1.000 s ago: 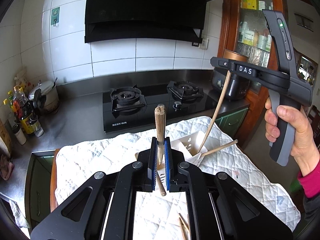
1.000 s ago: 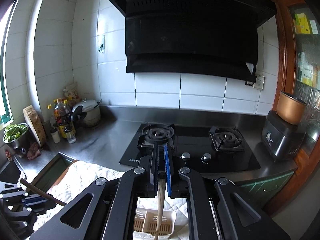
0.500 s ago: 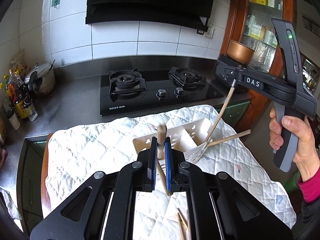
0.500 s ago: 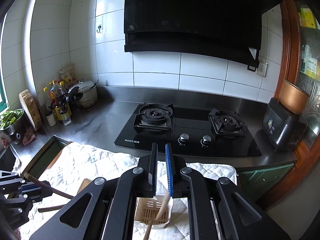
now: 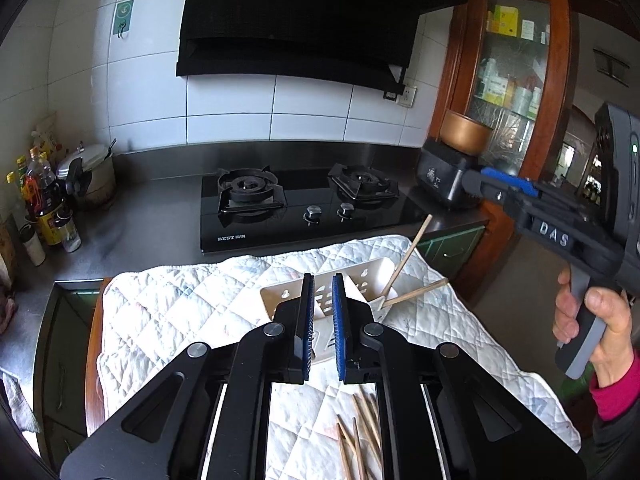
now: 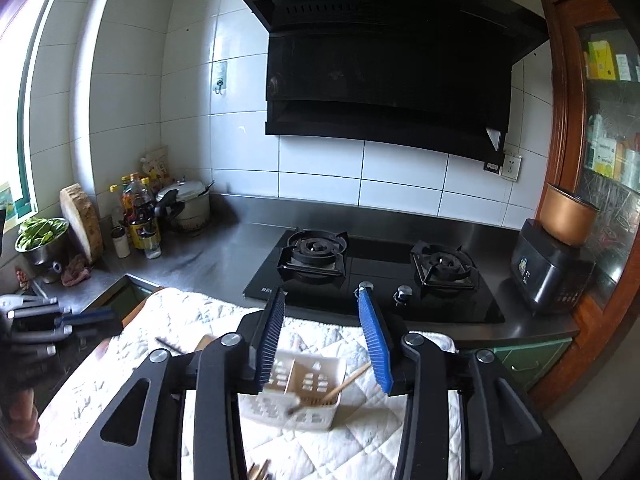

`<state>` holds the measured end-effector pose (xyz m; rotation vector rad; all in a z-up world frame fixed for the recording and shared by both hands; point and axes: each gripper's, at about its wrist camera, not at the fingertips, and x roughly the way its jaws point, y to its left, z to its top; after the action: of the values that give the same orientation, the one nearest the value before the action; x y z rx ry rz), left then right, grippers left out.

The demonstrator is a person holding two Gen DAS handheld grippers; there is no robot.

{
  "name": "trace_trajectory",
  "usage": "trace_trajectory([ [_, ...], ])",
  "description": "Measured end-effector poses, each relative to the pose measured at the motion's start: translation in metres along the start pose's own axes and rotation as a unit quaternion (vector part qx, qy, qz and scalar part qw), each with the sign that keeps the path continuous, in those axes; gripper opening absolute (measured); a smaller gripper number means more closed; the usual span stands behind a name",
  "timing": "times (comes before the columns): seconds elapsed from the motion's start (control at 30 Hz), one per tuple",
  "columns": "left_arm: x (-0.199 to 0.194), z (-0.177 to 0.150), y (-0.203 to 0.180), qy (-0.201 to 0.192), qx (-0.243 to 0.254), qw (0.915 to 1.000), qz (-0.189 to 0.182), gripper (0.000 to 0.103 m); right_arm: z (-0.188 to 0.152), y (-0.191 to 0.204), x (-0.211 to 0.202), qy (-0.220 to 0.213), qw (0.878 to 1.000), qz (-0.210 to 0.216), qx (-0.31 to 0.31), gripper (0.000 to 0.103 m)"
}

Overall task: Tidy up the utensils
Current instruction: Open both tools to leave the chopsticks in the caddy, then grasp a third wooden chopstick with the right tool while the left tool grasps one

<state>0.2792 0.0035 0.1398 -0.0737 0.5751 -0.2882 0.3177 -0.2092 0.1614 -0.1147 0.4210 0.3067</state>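
On the quilted cloth (image 5: 168,312) the left gripper (image 5: 321,320) has its blue pads a little apart and holds nothing. Just beyond it, at 12 o'clock, lies the white utensil caddy (image 5: 360,280), two wooden handles (image 5: 410,250) leaning out at 2 o'clock. Loose chopsticks (image 5: 362,432) lie at 6 o'clock. The right gripper (image 6: 322,344) is wide open, empty, above the caddy.
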Motion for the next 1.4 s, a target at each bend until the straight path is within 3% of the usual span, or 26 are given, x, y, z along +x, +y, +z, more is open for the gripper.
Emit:
trace_trajectory([
  [0.1, -0.026, -0.018, -0.008, -0.013, 0.012, 0.9998, 0.009, 0.010, -0.029, 0.012, -0.024, 0.010, 1.000, -0.003, -0.007, 0.048],
  [0.23, -0.054, -0.053, -0.014, -0.019, 0.019, 0.9993, 0.028, 0.031, -0.083, 0.026, -0.046, 0.041, 0.999, 0.014, 0.006, 0.056],
  [0.47, -0.086, -0.126, -0.013, -0.011, 0.019, 0.9987, 0.046, 0.033, -0.184, 0.050, -0.066, 0.112, 0.993, 0.026, 0.033, 0.059],
  [0.73, -0.080, -0.203, -0.008, 0.036, 0.007, 0.9967, 0.073, 0.034, -0.271, 0.077, -0.077, 0.171, 0.982, 0.040, 0.070, 0.055],
  [1.0, -0.070, -0.251, 0.012, 0.079, -0.050, 0.9932, 0.070, 0.034, -0.309, 0.096, -0.069, 0.206, 0.969, 0.054, 0.127, 0.026],
  [1.4, -0.074, -0.275, 0.036, 0.092, -0.075, 0.9896, 0.081, 0.034, -0.314, 0.112, -0.045, 0.226, 0.961, 0.027, 0.157, 0.013],
])
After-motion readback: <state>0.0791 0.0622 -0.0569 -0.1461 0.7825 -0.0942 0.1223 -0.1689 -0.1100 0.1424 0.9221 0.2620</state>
